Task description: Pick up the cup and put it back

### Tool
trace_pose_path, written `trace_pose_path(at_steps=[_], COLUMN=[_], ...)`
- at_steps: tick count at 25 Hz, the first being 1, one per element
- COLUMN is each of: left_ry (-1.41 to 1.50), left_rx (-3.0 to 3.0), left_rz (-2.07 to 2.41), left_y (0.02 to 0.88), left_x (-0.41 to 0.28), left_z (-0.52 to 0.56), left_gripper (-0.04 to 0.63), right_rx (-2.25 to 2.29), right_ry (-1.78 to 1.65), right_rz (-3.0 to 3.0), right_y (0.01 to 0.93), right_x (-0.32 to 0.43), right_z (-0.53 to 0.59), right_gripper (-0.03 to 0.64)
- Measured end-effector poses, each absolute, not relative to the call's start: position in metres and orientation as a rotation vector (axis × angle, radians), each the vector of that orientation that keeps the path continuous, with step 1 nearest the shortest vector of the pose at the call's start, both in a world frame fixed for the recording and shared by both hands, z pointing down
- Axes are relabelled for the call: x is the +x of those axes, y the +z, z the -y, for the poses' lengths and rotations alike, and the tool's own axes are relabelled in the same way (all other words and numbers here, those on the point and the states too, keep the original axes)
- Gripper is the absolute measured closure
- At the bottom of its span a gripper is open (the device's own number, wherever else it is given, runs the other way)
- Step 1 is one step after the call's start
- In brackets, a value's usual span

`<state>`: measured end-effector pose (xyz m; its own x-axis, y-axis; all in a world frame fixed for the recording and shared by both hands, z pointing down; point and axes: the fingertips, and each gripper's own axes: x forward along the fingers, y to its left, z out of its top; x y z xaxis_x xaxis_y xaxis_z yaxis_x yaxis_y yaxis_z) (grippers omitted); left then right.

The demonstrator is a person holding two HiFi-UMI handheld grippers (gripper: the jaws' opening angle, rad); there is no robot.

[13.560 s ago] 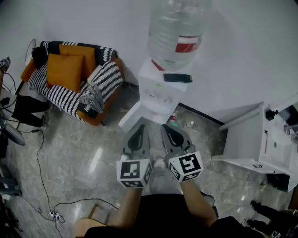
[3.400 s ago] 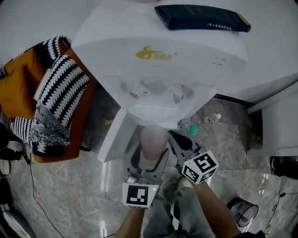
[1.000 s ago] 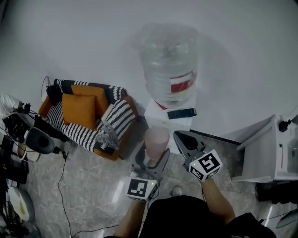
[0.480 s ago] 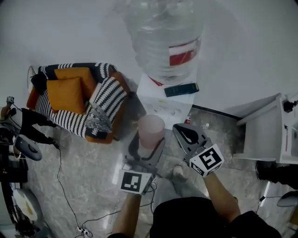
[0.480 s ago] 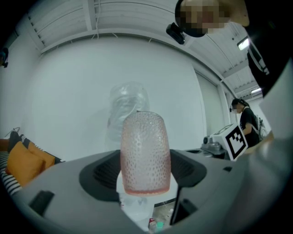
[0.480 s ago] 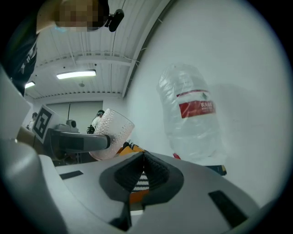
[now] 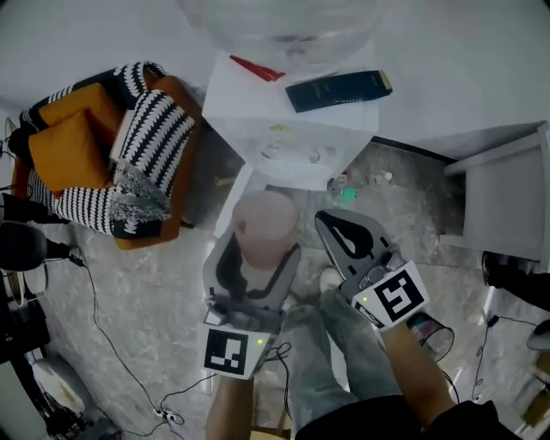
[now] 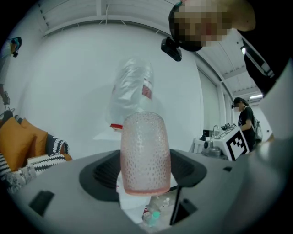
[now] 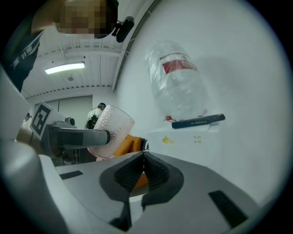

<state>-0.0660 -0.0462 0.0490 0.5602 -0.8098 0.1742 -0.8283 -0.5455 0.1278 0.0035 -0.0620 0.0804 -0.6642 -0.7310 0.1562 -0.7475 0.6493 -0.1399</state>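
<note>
Your left gripper point(image 7: 256, 262) is clamped on the cup point(image 7: 266, 225), one jaw on each side of its lower part. The cup is pink with a dimpled wall, and it stands upright between the jaws, mouth up, held off the floor point(image 7: 129, 318). It sits just in front of the white water dispenser point(image 7: 292, 129), on the near side of it. Your right gripper point(image 7: 348, 241) is just to the right of the cup without touching it; its jaws are pressed together with nothing between them. The big clear water bottle point(image 7: 275, 26) stands on top of the dispenser, and a flat black box point(image 7: 338, 90) lies on the dispenser's top to the right of the bottle. A striped armchair point(image 7: 146, 172) with an orange cushion point(image 7: 64, 142) is at the left, close beside the dispenser. A small green bottle point(image 7: 346, 194) lies on the floor at the foot of the dispenser, beyond your right gripper
</note>
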Motion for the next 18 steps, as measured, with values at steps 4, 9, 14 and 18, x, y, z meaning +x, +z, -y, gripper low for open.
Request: trace_pose_path(at_steps=[4, 9, 14, 18], left_ry=[0.135, 0.065, 0.122, 0.12], left_rx=[2.591, 2.589, 2.632, 2.539], left_rz=[1.371, 1.336, 1.301, 1.394], left_y=[0.113, 0.199, 0.29, 0.35], left_x=[-0.076, -0.088, -0.078, -0.083], left_z=[0.054, 0.064, 0.067, 0.073], left_gripper=[0.258, 0.258, 0.258, 0.258], right_rx=[1.3, 1.395, 1.486, 1.492], right_ry=[0.304, 0.331, 0.368, 0.364], right_rz=[2.736, 2.666, 2.628, 2.623], right_y=[0.141, 0.23, 0.314, 0.363], right_x=[0.006, 0.019, 0.019, 0.015], right_z=[0.07, 0.074, 0.073, 0.071], right_gripper=[0.607, 0.606, 0.606, 0.606])
